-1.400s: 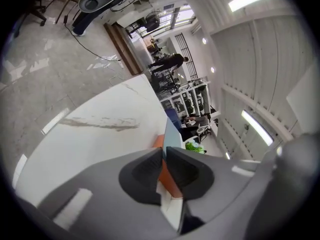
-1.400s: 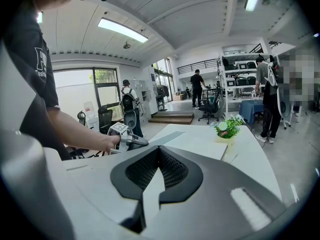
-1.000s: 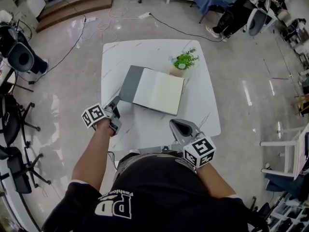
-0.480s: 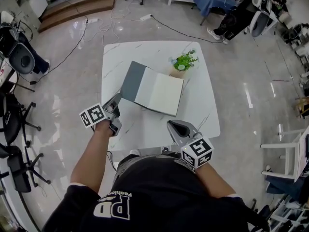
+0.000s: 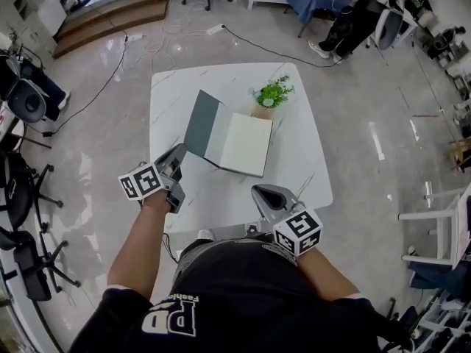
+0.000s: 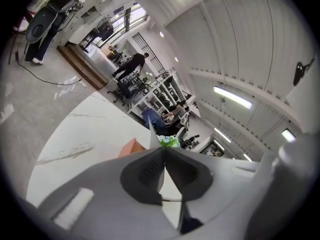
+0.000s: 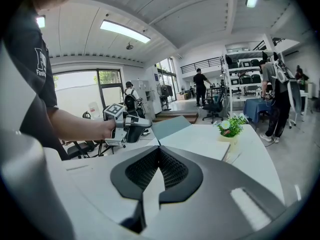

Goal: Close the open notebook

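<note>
Notebook (image 5: pixel 232 140) lies open mid-table (image 5: pixel 221 190), its grey cover tilted up on the left and its pages flat to the right, with the small potted plant (image 5: pixel 271 94) just beyond it. The left gripper (image 5: pixel 175 160) hovers off the cover's near-left corner, jaws pressed together on nothing. The right gripper (image 5: pixel 265 193) hangs at the near edge, also closed and empty, so the whole fold looks left to do.

The open notebook (image 5: pixel 229 137) lies near the centre of the white tabletop (image 5: pixel 302 175), with its grey cover on the 9 o'clock side and its pale page on the 3 o'clock side. A small potted plant (image 5: pixel 272 94) stands just beside its 1 o'clock corner. The left hand-held gripper (image 5: pixel 176 153) is at the notebook's 7 o'clock, near the cover's corner, and the right hand-held gripper (image 5: pixel 266 193) is at its 5 o'clock, apart from it.
</note>
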### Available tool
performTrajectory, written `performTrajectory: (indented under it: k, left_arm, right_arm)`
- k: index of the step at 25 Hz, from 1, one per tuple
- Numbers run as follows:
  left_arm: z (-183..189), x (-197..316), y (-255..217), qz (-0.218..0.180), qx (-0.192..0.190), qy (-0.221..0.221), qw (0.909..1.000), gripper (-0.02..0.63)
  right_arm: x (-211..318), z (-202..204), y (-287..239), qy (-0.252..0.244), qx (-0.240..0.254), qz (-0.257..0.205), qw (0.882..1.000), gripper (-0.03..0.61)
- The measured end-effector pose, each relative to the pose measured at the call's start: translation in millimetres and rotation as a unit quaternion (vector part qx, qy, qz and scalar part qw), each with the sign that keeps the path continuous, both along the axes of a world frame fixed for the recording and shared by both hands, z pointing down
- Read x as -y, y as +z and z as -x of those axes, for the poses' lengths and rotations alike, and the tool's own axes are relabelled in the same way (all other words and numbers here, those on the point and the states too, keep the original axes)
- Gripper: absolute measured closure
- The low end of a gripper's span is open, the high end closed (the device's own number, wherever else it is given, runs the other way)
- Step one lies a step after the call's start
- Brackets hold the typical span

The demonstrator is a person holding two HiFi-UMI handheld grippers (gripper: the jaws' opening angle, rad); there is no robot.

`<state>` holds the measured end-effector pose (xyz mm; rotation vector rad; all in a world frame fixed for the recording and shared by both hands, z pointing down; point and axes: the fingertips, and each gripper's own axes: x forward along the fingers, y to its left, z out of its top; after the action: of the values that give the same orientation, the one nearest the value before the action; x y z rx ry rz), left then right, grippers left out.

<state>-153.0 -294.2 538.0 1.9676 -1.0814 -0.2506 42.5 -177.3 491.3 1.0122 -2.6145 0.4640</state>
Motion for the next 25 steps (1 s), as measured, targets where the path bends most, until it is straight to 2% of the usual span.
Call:
performTrajectory:
  k: [4, 13, 25]
  left_arm:
    - [-9.9, -1.9, -11.5, -0.012, 0.003, 0.014, 0.9998, 0.549]
    - [-32.3, -9.3, -25.3, -0.039, 0.042, 0.032, 0.9979, 0.549]
    - [-77.9, -18.7, -36.6, -0.070, 0.097, 0.086, 0.9891, 0.549]
  right_arm:
    - [-1.8, 0.8, -1.5, 0.003, 0.001, -0.001, 1.000, 0.578]
    - [-5.9, -6.8, -2.7, 0.012, 0.007, -0.004, 1.000, 0.578]
    - [-5.1, -19.3, -3.9, 0.022, 0.010, -0.007, 1.000, 0.578]
